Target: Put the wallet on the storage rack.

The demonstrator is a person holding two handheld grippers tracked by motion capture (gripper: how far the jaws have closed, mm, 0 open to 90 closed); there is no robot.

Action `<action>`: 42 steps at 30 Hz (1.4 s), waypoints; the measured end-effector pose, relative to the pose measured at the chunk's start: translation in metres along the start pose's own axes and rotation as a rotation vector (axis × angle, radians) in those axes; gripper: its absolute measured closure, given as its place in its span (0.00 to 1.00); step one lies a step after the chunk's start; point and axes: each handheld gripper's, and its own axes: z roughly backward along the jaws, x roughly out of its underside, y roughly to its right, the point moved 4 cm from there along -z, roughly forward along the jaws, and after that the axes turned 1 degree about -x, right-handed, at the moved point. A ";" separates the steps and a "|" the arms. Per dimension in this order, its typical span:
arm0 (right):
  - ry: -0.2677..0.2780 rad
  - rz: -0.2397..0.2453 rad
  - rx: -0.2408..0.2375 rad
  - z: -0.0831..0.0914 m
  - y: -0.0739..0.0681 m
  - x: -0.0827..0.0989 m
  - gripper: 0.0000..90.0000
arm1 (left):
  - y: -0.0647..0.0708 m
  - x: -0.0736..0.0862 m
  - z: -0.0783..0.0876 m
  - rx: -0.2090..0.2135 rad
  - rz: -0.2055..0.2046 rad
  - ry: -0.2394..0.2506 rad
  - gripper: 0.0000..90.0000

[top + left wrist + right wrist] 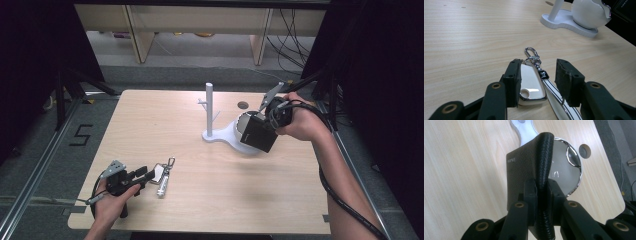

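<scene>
Two grippers show in the high view. At lower left of the frame the left gripper point(148, 173) lies low over the table point(150, 125), its jaws spread toward one key fob point(159, 172) with a metal clip at its top end, lying on the wood left of centre. The person's left hand point(107, 200) comes in from the bottom edge with the forearm pointing up the frame. At right of centre the right gripper point(265, 120) pinches one black wallet point(256, 132), held above the round bowl of one white stand point(225, 134) whose single post rises at the middle of the frame. The right hand point(299, 120) is wrapped round the gripper body, with the forearm running down to the lower right corner.

From the left gripper view, the jaws stand apart low in the frame, the white fob point(530, 85) between them and touching the left jaw; its strap runs toward the bottom edge. The stand point(584, 17) sits at upper right.

From the right gripper view, the jaws are pressed on the wallet's folded spine point(542, 170), which rises up the middle of the frame. Behind it lies the stand's bowl point(564, 172) with its shiny rim, on the pale wood.
</scene>
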 end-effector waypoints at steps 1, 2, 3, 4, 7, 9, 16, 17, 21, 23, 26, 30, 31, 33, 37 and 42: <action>0.000 0.000 0.000 0.000 0.000 0.000 0.90 | 0.000 0.000 0.000 0.001 0.000 0.000 0.62; 0.002 0.002 0.004 0.001 0.002 0.000 0.90 | 0.000 0.000 0.000 0.000 0.000 -0.001 0.62; 0.002 0.002 0.004 0.001 0.002 0.000 0.90 | 0.000 0.000 0.000 0.000 0.000 -0.001 0.62; 0.004 0.007 0.004 0.001 0.003 -0.001 0.90 | 0.000 0.000 0.000 -0.002 0.001 -0.003 0.62; 0.007 0.033 0.025 0.002 0.006 -0.001 0.90 | 0.000 0.000 0.001 -0.009 0.004 -0.004 0.61; 0.018 0.038 0.031 0.003 0.007 -0.001 0.90 | -0.001 0.000 0.000 -0.007 0.002 -0.005 0.61; 0.027 0.047 0.058 0.003 0.012 -0.002 0.90 | 0.000 0.000 0.000 -0.007 0.003 -0.004 0.61; 0.025 0.038 0.068 0.003 0.013 -0.002 0.90 | 0.000 0.000 0.000 -0.007 0.003 -0.003 0.61; 0.036 0.062 0.089 0.002 0.018 -0.005 0.90 | 0.000 0.000 0.001 -0.012 0.008 0.000 0.61; 0.040 0.049 0.107 -0.001 0.021 -0.007 0.90 | -0.001 0.000 0.000 -0.004 0.008 0.002 0.61; 0.043 0.052 0.122 -0.003 0.025 -0.009 0.90 | -0.001 0.000 0.001 -0.009 0.009 0.000 0.61; 0.050 0.056 0.129 -0.008 0.027 -0.013 0.90 | -0.001 0.000 0.001 -0.002 0.008 0.002 0.61; 0.051 0.058 0.124 -0.009 0.027 -0.013 0.90 | -0.001 0.000 0.001 -0.002 0.008 0.002 0.61; 0.049 0.064 0.128 -0.013 0.029 -0.013 0.90 | -0.001 0.000 0.001 -0.006 0.009 0.001 0.61; 0.043 0.062 0.129 -0.019 0.029 -0.012 0.90 | -0.001 0.001 0.001 -0.005 0.011 0.000 0.61; 0.043 0.050 0.133 -0.027 0.031 -0.008 0.90 | -0.002 0.001 0.001 -0.006 0.013 -0.001 0.61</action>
